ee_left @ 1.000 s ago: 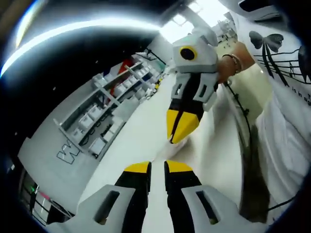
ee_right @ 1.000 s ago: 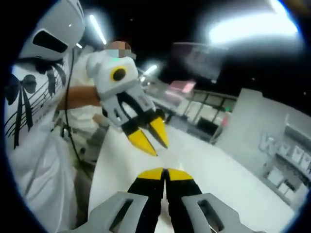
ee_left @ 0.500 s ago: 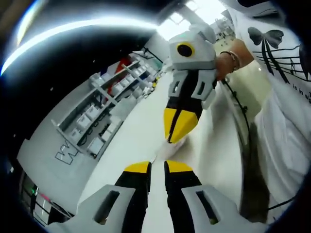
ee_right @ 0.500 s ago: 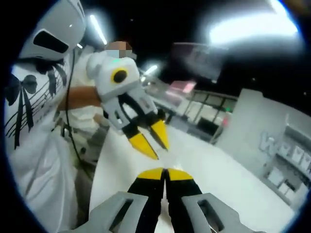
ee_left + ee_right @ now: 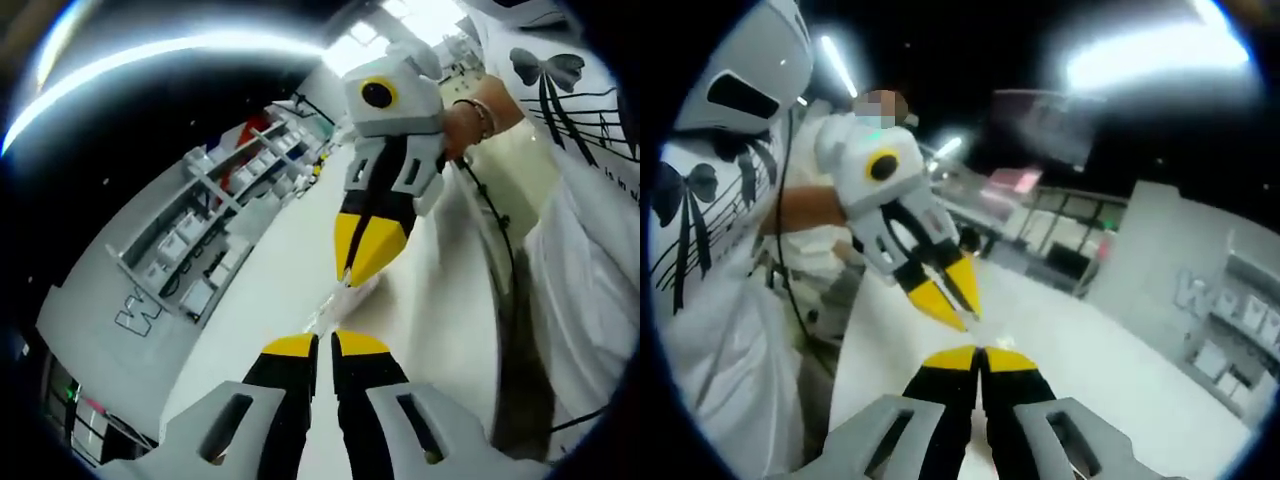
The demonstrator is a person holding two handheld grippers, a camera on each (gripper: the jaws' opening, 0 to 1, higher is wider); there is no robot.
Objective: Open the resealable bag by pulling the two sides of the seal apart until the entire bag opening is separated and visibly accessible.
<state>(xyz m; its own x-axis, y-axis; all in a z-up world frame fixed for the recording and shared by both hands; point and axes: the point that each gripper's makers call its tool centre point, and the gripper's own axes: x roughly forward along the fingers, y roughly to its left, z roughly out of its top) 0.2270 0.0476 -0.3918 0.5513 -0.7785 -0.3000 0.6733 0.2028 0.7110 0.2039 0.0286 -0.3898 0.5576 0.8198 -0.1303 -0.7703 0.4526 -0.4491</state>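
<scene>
A thin clear resealable bag (image 5: 333, 306) shows as a faint glint of film between the two grippers, above a white table (image 5: 270, 300). In the left gripper view my left gripper (image 5: 325, 346) rises from the bottom, its yellow-tipped jaws almost together at the film. My right gripper (image 5: 351, 277) points down from above, tips closed on the bag's upper edge. In the right gripper view my right gripper (image 5: 980, 355) is shut, and the left gripper (image 5: 958, 313) comes in from the left with its tips pinched close in front of it. Most of the bag is too transparent to make out.
Shelving with white bins (image 5: 205, 235) runs along the table's far side. A person in a white shirt with a black bow print (image 5: 585, 190) stands close on the other side, with a black cable (image 5: 500, 250) hanging by the table edge. More shelves (image 5: 1240, 310) stand at the right.
My left gripper's jaws have narrowed from a clear gap to nearly together. The two grippers have drawn a little closer tip to tip.
</scene>
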